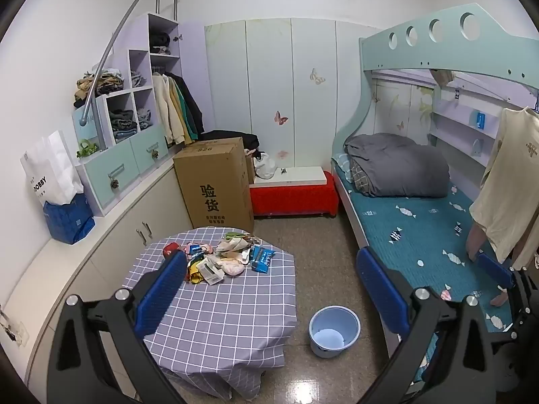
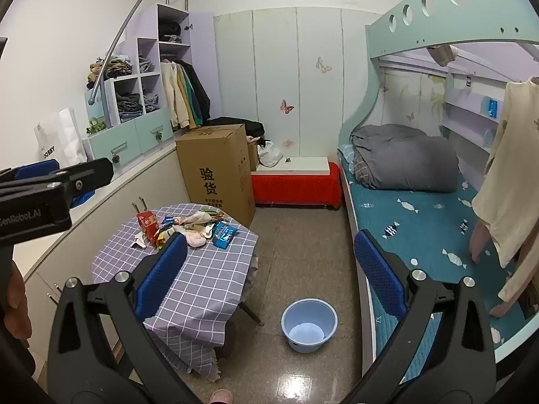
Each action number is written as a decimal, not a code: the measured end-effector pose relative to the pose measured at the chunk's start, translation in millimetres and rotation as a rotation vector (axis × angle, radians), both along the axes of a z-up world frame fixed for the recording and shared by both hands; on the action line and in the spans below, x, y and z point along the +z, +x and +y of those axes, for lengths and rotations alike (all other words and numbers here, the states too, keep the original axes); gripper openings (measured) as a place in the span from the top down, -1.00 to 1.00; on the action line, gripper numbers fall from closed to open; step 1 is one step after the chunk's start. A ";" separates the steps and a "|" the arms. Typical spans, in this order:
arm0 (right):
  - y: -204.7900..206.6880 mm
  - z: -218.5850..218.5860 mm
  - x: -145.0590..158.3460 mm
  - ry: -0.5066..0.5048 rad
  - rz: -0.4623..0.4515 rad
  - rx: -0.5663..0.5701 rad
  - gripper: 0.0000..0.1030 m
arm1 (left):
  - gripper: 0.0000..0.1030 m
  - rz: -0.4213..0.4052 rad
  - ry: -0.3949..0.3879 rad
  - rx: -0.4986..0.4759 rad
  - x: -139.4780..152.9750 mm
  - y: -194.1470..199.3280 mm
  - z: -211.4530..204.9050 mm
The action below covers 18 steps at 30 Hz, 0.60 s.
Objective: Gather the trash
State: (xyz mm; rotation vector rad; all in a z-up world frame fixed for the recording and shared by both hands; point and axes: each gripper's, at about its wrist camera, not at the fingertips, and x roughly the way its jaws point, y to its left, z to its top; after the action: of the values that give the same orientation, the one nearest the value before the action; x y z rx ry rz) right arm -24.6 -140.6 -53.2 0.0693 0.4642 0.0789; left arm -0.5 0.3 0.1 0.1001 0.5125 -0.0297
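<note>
A pile of trash (image 1: 219, 259) lies on a small table with a grey checked cloth (image 1: 215, 316): wrappers, a red carton (image 2: 148, 224) and a blue packet (image 1: 262, 258). It also shows in the right wrist view (image 2: 188, 229). A light blue bucket (image 1: 334, 330) stands empty on the floor right of the table, also in the right wrist view (image 2: 309, 323). My left gripper (image 1: 273, 282) is open and empty, high above table and bucket. My right gripper (image 2: 269, 269) is open and empty, likewise held high. The left gripper's body shows at the left of the right wrist view (image 2: 50, 185).
A cardboard box (image 1: 215, 185) stands behind the table, a red bench (image 1: 293, 195) beside it. A bunk bed (image 1: 421, 222) with a grey duvet runs along the right. A low cabinet (image 1: 111, 229) with shelves and bags lines the left wall. A pink slipper (image 2: 220, 396) shows at the bottom edge.
</note>
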 end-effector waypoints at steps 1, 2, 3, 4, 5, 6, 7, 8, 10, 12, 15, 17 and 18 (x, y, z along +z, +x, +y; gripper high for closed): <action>0.2 0.0 -0.2 -0.001 0.000 0.001 -0.88 | -0.92 0.000 0.001 0.001 -0.1 -0.4 0.0; 0.3 -0.2 -0.5 -0.001 -0.001 0.002 -0.88 | -0.92 0.001 0.002 0.003 -0.4 -0.9 -0.1; 0.6 -0.3 -0.9 -0.002 -0.001 0.002 -0.88 | -0.92 0.002 0.003 0.003 -0.5 -1.6 -0.2; 1.1 -0.6 -1.3 -0.002 0.000 0.003 -0.88 | -0.92 0.004 0.001 0.001 -1.4 -0.8 -3.2; 1.7 -1.0 -1.7 -0.001 0.002 0.004 -0.88 | -0.92 0.004 0.000 0.002 -2.6 -0.9 -4.0; 2.1 -1.6 -2.0 0.000 0.001 0.005 -0.88 | -0.92 0.006 -0.001 0.003 -5.5 -1.9 -5.5; 2.5 -2.1 -2.1 0.000 0.001 0.005 -0.88 | -0.92 0.007 -0.002 0.002 -5.8 -2.4 -5.9; 2.9 -2.6 -2.3 0.000 0.000 0.006 -0.88 | -0.92 0.016 -0.005 0.004 -3.7 0.1 -4.6; 4.0 -3.6 -2.7 -0.002 -0.001 0.005 -0.88 | -0.92 0.017 -0.008 0.002 -4.1 -0.4 -2.5; -0.7 -0.9 -3.2 0.002 0.012 0.023 -0.88 | -0.92 0.020 -0.012 0.006 -6.0 -0.3 -0.4; 0.9 -2.6 -3.3 0.003 0.017 0.024 -0.88 | -0.92 0.021 -0.013 0.006 -7.3 -0.6 0.5; 0.6 -1.8 -4.8 0.000 0.016 0.024 -0.88 | -0.92 0.030 -0.014 0.009 -11.2 2.7 -1.3; -0.5 -1.8 -6.0 0.000 0.013 0.024 -0.88 | -0.92 0.029 -0.015 0.008 -12.3 2.5 -1.2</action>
State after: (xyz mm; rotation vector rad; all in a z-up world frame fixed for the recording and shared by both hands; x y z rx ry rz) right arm -25.1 -142.3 -59.2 0.0644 0.4781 0.1021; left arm 2.1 -0.9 -12.3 0.0833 0.5419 -0.0271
